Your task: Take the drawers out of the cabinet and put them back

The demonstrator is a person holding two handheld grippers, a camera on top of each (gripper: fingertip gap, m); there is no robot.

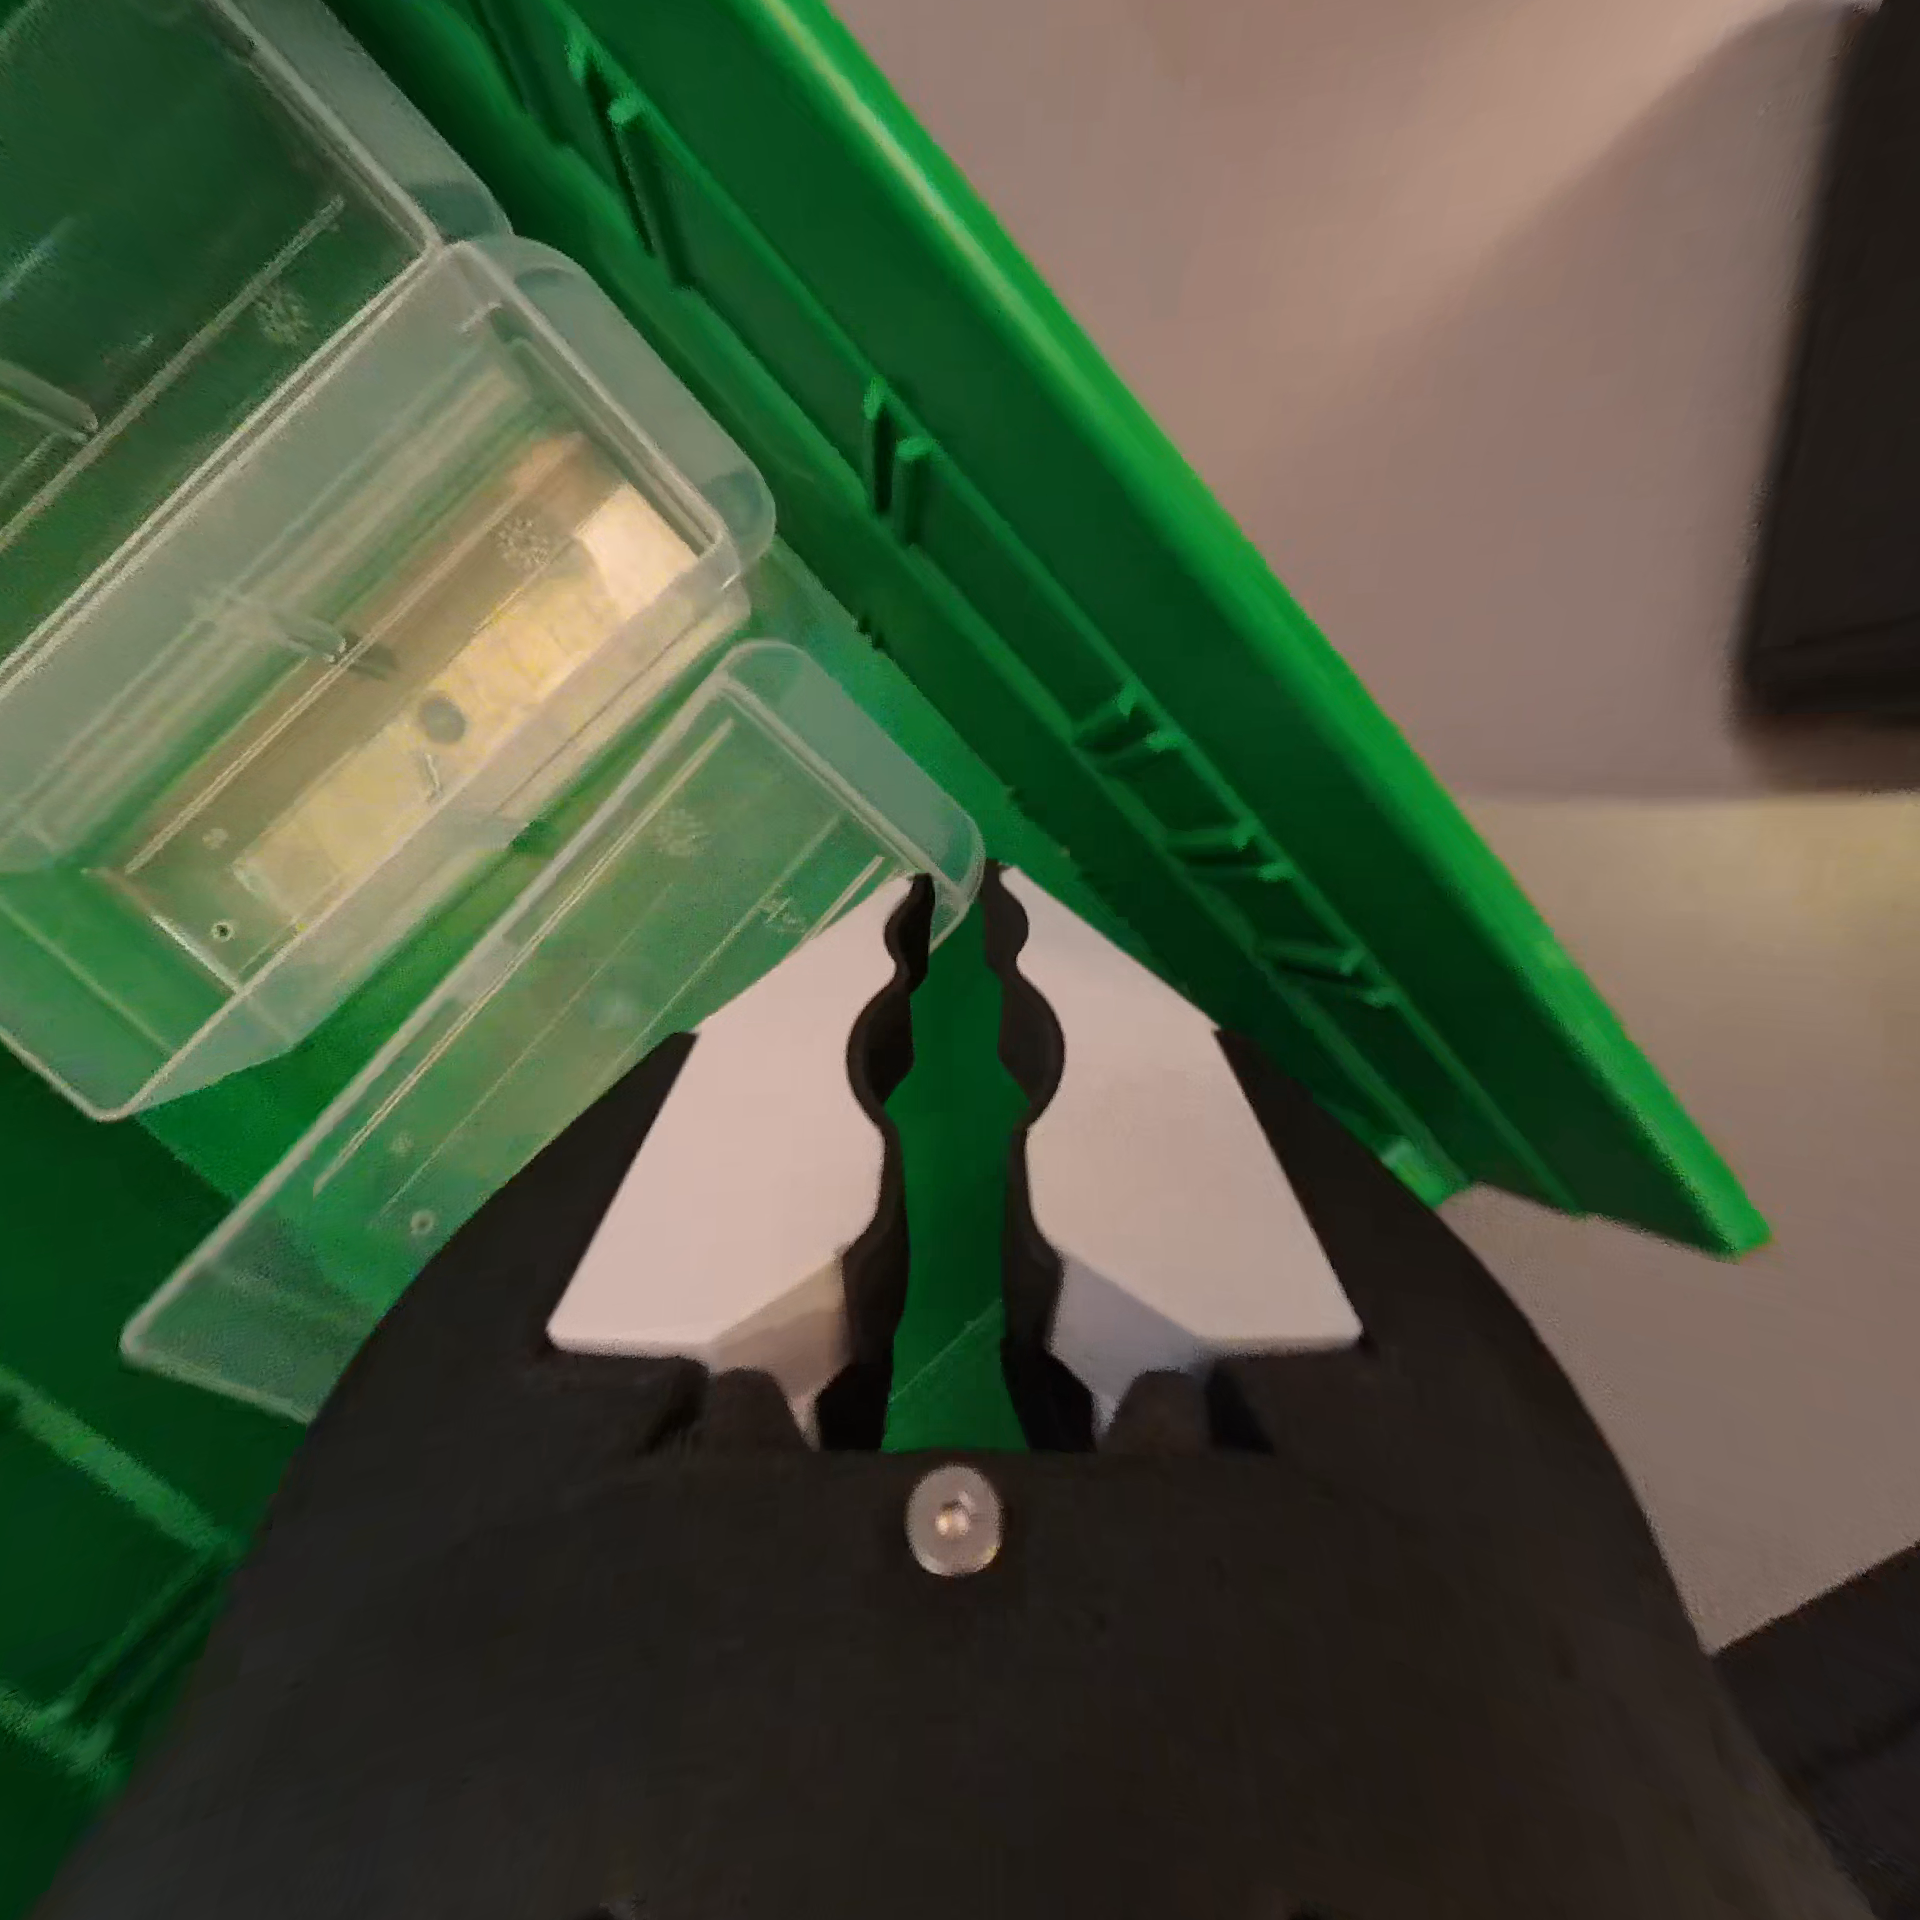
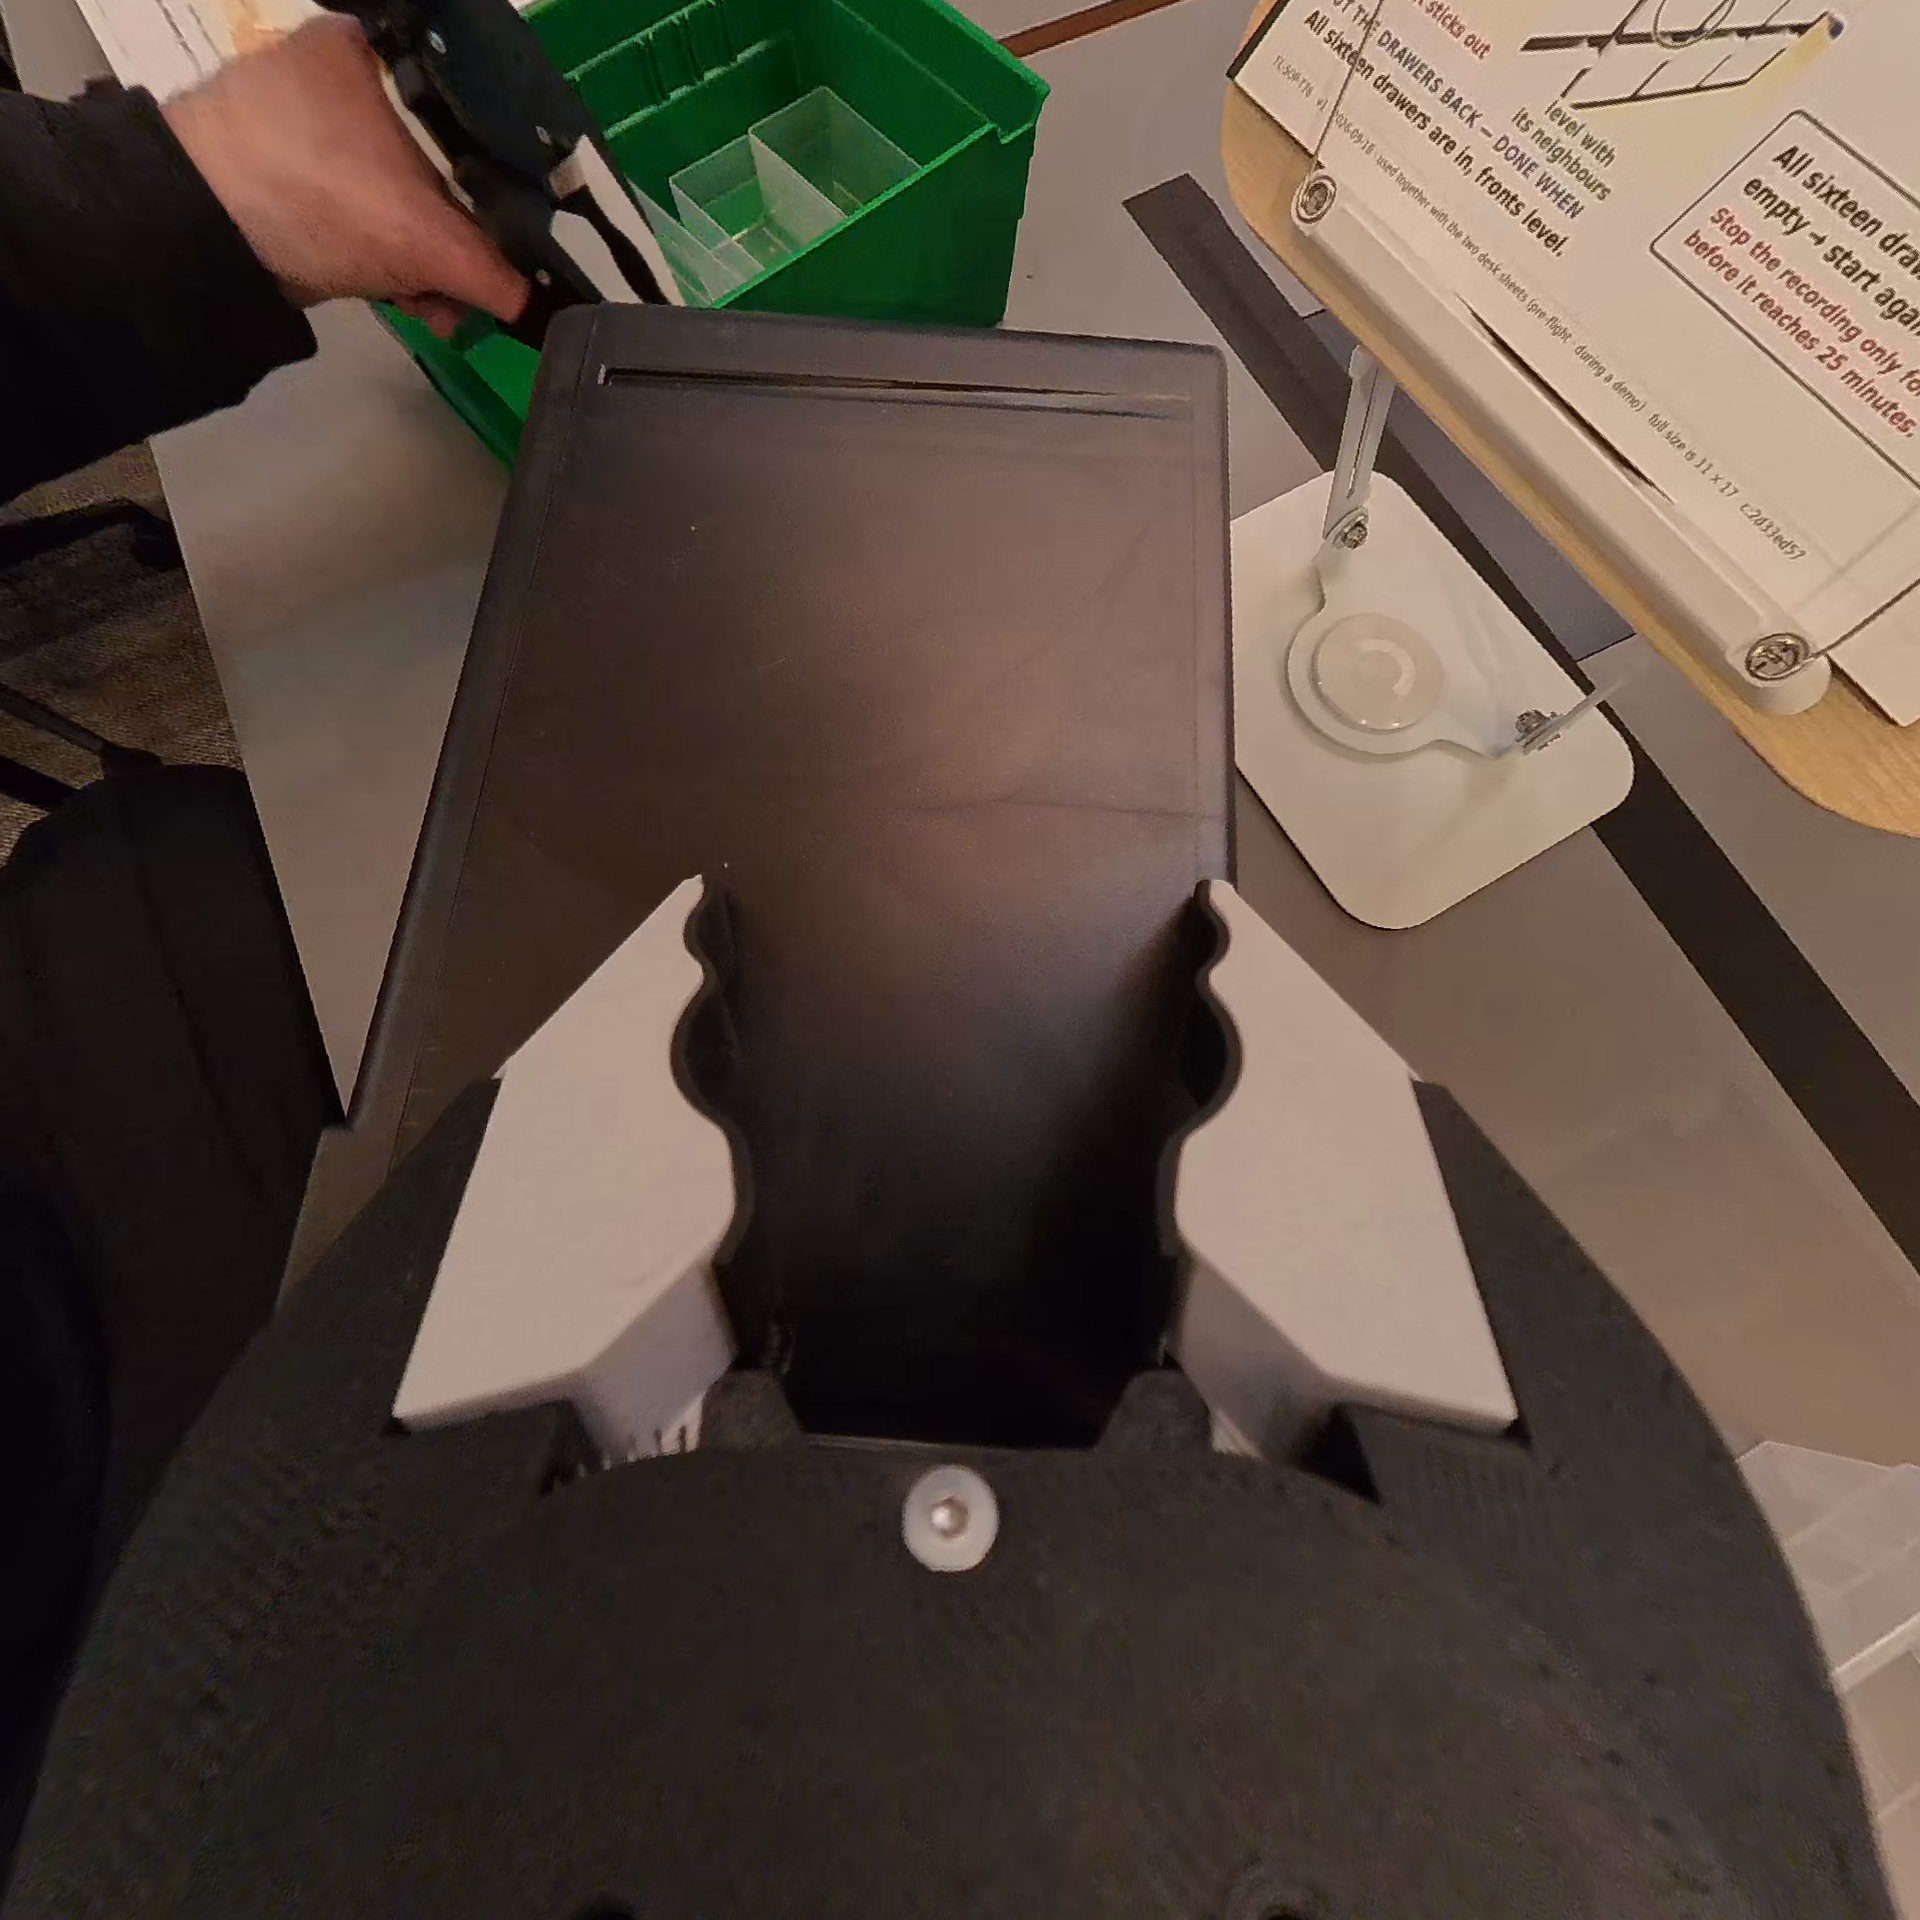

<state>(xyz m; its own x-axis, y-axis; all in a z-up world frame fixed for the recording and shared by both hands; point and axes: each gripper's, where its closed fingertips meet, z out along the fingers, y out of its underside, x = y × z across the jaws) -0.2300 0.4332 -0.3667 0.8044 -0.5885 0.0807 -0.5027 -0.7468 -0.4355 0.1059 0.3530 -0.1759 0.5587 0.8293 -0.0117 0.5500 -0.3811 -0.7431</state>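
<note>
Left wrist view: left tool [image 1: 954, 883] seen close up; black fingers nearly together, pinching the front lip of a clear drawer [image 1: 582, 997] at its corner.
Clear drawer: transparent plastic, lying in a green bin [image 1: 1195, 582], tilted in frame; a 2nd clear drawer [image 1: 364, 665] sits just beside it, w/ a 3rd at upper left.
Green bin: ribbed inner wall runs diagonally across frame; pale wall behind.
Right wrist view: right tool [image 2: 951, 894] w/ fingers wide apart, straddling a black cabinet [image 2: 862, 644] that lies between them; contact w/ fingers cannot be told.
Black cabinet: plain dark panel faces the camera, resting on a grey desk [image 2: 1455, 1039]; drawer fronts not visible from here.
Green bin, far side: beyond the cabinet's far edge, holding clear drawers upright.
Person's hand [image 2: 332, 177]: upper left, dark sleeve, gripping the left tool's handle over the bin.
Instruction sheet [image 2: 1662, 260]: printed page on a wooden board, carried by a white stand [image 2: 1434, 727], right of the cabinet.
</note>
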